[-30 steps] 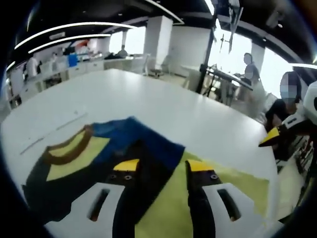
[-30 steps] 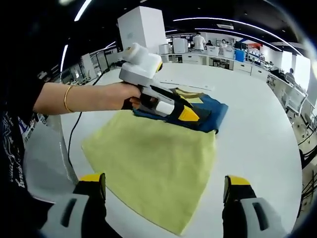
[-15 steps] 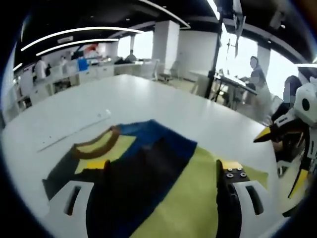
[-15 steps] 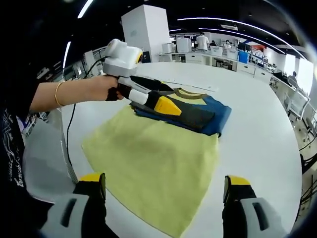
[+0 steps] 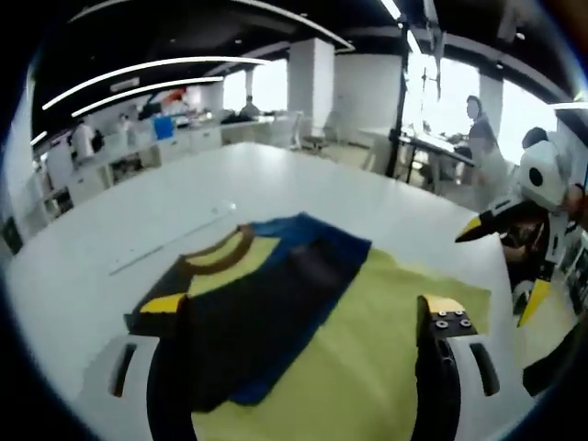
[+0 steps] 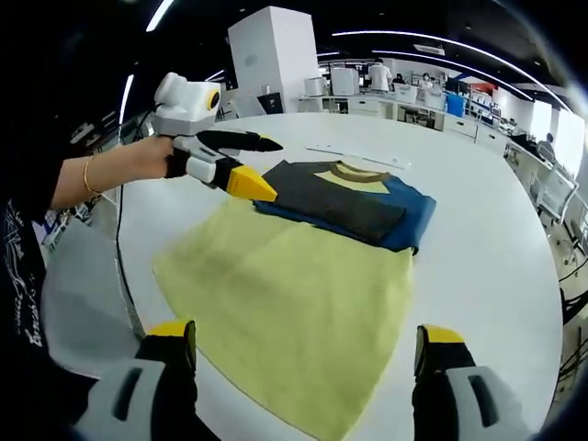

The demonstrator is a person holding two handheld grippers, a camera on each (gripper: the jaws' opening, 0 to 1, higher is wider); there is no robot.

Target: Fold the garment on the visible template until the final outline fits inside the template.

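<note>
Folded garment [image 6: 344, 204] on yellow template [image 6: 294, 303], far end, left gripper [image 6: 250, 165] jaws spread, holding nothing, lifted beside garment, right gripper [image 6: 303, 354] wide open, empty, near template's edge

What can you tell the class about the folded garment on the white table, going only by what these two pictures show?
The garment is soft cloth, folded into a flat, roughly rectangular bundle. A dark grey panel lies on top, blue cloth shows along its edges, and a yellow patch with a brown collar band sits at one end. It rests partly on the yellow-green cloth and partly on the white table. Neither gripper touches it.
</note>
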